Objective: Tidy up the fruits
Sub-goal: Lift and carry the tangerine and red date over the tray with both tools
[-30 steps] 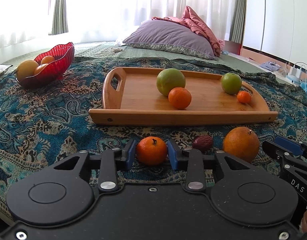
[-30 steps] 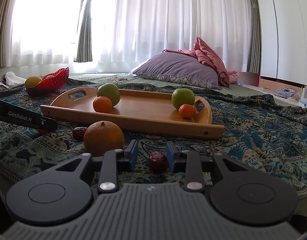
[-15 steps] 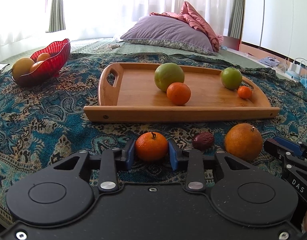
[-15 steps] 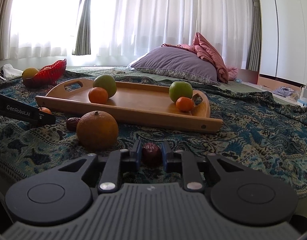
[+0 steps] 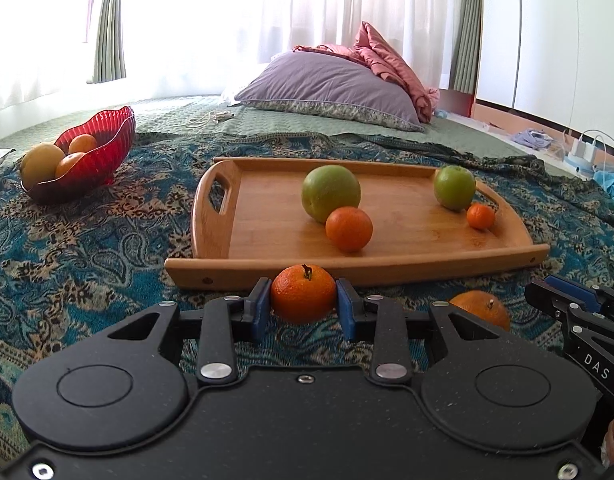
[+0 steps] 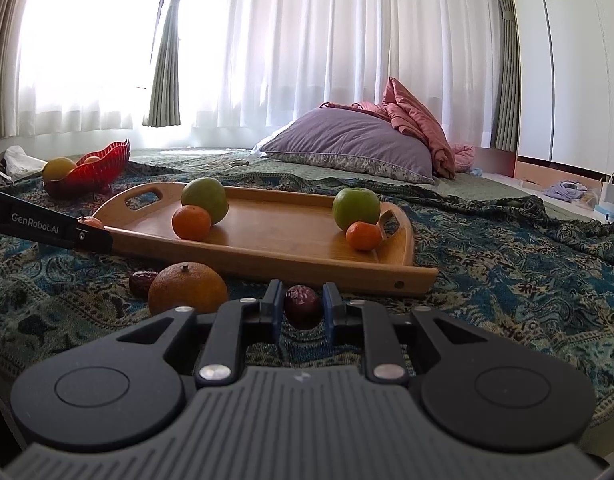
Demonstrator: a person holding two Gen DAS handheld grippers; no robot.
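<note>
With my left tongs (image 5: 303, 305) clamped on a tangerine (image 5: 303, 294) and my right tongs (image 6: 303, 309) closed on a date (image 6: 302, 306), both just short of the tray (image 6: 387, 276) ahead, I'd lift each clear of its rim before letting go.

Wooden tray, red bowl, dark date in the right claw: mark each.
wooden tray (image 5: 275, 216): left wrist view, bare floor
red bowl (image 5: 103, 152): left wrist view, outer wall
dark date (image 6: 302, 306): right wrist view, middle of its front
</note>
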